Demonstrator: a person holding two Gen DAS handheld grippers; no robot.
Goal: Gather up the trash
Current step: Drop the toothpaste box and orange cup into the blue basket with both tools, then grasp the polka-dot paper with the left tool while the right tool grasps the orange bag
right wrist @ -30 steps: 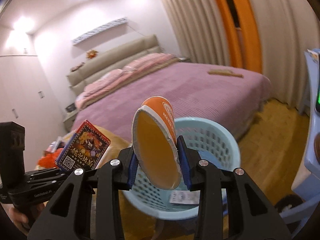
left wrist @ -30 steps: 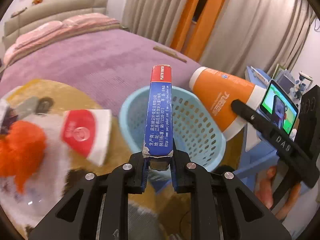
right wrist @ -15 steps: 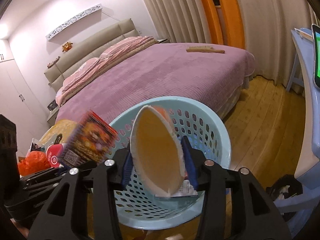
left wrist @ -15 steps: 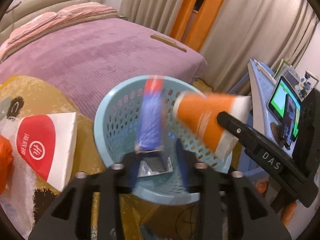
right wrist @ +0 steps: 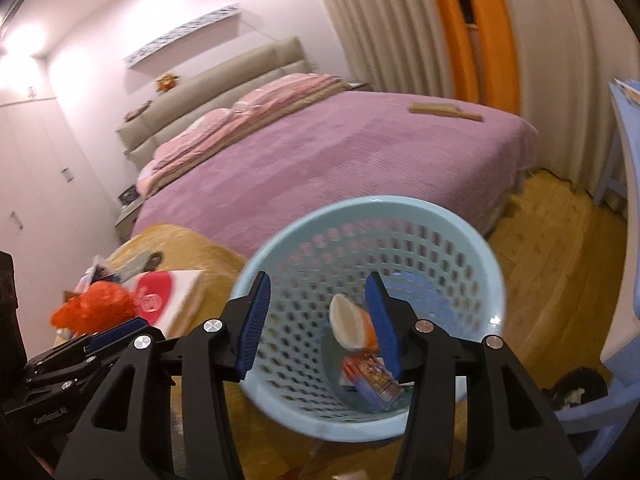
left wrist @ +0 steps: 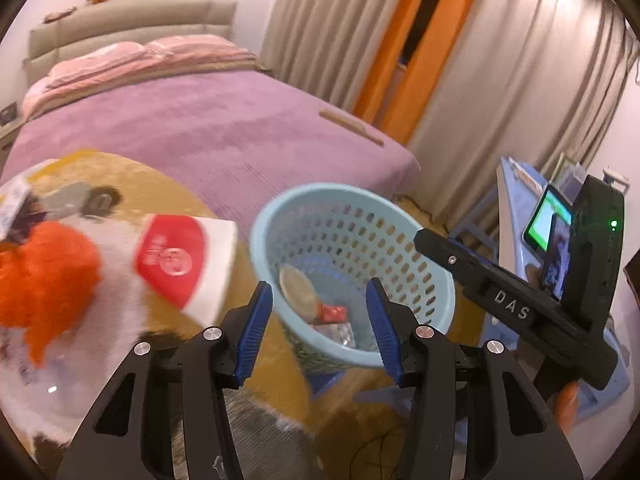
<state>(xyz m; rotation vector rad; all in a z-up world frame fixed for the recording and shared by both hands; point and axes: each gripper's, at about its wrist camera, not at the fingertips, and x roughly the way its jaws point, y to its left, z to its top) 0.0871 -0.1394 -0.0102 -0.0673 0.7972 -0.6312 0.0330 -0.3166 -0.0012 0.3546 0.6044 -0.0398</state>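
A light blue perforated basket (left wrist: 400,216) (right wrist: 472,248) stands beside the table. Inside it lie an orange paper cup (left wrist: 298,290) (right wrist: 350,322) and a red and blue card box (left wrist: 334,314) (right wrist: 374,380). My left gripper (left wrist: 318,330) hovers just above the basket's near rim, its jaws opening with nothing between them. My right gripper (right wrist: 320,328) hangs over the basket mouth, jaws opening as well and empty; the cup shows between its fingers, down inside the basket. The right gripper's black body (left wrist: 512,308) crosses the right side of the left wrist view.
On the yellow-clothed table (left wrist: 168,184) lie a white box with a red disc (left wrist: 180,260) and an orange crumpled bag (left wrist: 44,268). A purple bed (right wrist: 340,160) is behind. A blue desk with a lit phone (left wrist: 548,224) stands at the right. Wooden floor (right wrist: 560,260) surrounds the basket.
Both grippers opened over the basket. The blue and red box left my left gripper and the orange cup left my right gripper; both now lie inside the basket.
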